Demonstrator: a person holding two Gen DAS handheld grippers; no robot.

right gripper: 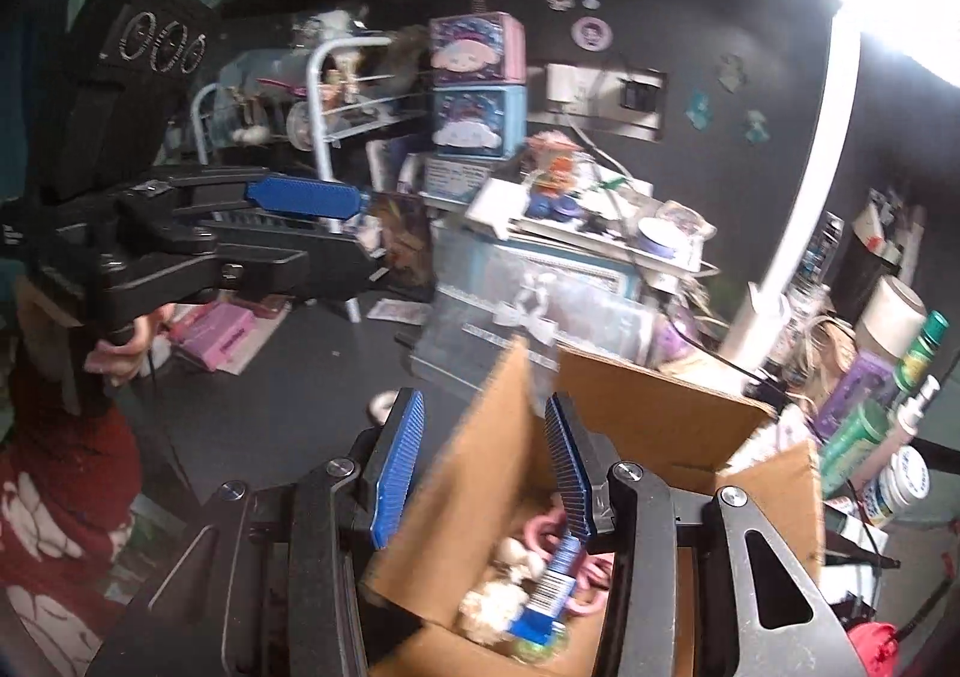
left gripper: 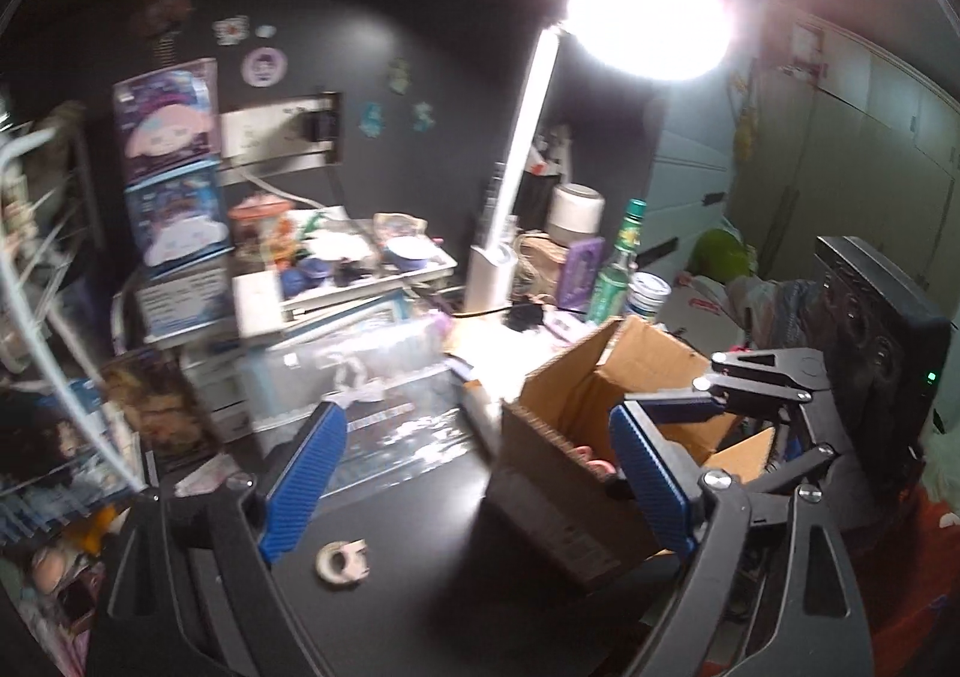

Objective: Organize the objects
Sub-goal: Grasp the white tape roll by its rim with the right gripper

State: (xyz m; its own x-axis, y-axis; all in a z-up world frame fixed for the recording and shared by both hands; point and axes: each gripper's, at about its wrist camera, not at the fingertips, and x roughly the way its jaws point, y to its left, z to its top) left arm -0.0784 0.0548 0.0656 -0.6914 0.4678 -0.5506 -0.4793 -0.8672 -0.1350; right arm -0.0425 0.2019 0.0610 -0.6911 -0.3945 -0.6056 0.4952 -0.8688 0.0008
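An open cardboard box (left gripper: 576, 425) stands on the dark desk; in the right wrist view (right gripper: 648, 425) it holds a blue tube (right gripper: 549, 587), pink rings and pale round things. My right gripper (right gripper: 480, 461) is open over the box's left wall, one finger outside, one inside; it also shows in the left wrist view (left gripper: 720, 371). My left gripper (left gripper: 480, 467) is open and empty above the desk, left of the box; it shows side-on in the right wrist view (right gripper: 360, 233). A small tape roll (left gripper: 342, 557) lies on the desk by the left finger.
A lit white desk lamp (left gripper: 516, 185) stands behind the box. Green bottles (left gripper: 618, 269) and jars crowd the back right. A cluttered tray (left gripper: 360, 263), clear bags and character boxes (left gripper: 171, 161) fill the back left. A white wire rack (right gripper: 336, 107) stands far left.
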